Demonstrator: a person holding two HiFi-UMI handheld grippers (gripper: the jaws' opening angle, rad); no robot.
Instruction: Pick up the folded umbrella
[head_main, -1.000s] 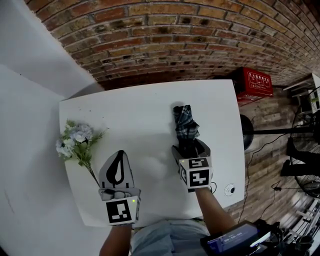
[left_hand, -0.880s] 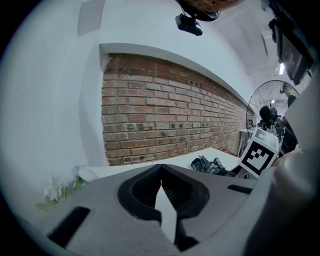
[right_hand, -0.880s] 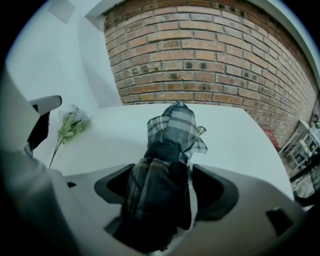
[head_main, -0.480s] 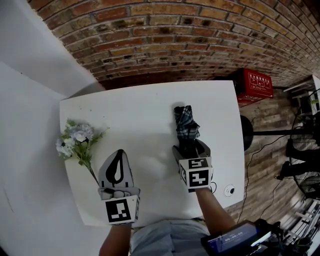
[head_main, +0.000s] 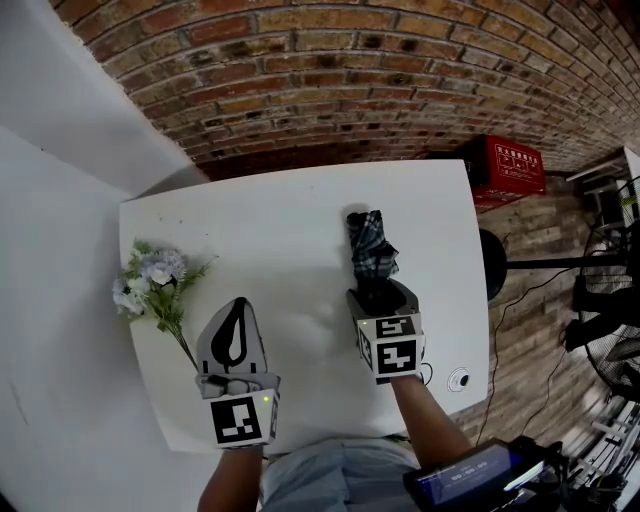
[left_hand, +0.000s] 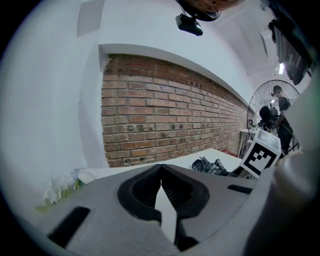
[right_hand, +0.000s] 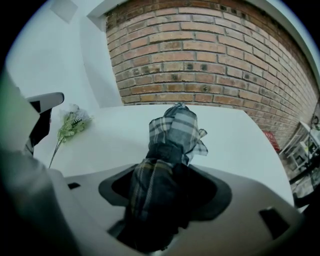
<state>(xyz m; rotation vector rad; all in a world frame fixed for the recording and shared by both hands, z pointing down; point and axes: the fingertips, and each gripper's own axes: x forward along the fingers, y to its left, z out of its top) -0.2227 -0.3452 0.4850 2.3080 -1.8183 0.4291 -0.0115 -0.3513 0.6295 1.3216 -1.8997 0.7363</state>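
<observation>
Holding one gripper in each hand, the person has both forearms reaching forward from the near edge of the white table (head_main: 285, 215). The right forearm (head_main: 428, 425) comes in from below, and the right gripper (head_main: 378, 292) tilts steeply downward to the table. Its marker cube (head_main: 392, 348) faces up toward the head camera.

The folded umbrella (head_main: 371, 245), in dark plaid cloth, lies on the table. Its near end is inside the right gripper and its far end points away, beyond the fingertips. In the right gripper view the umbrella (right_hand: 176, 131) fills the space between the two jaws. These jaws have just been closing, and now their inner edges press against the cloth on both sides, so the right gripper (right_hand: 164, 172) pinches the umbrella. I cannot tell if the umbrella is lifted from the table.

The left gripper (head_main: 239, 306) is well apart from the umbrella, to the left of the right gripper, and it points only slightly downward. Its jaws are pressed together at the tips, with nothing between them, as the left gripper view (left_hand: 160, 166) shows. A bunch of pale flowers (head_main: 150, 280) lies on the table just beyond it and to its left, not touching it.
</observation>
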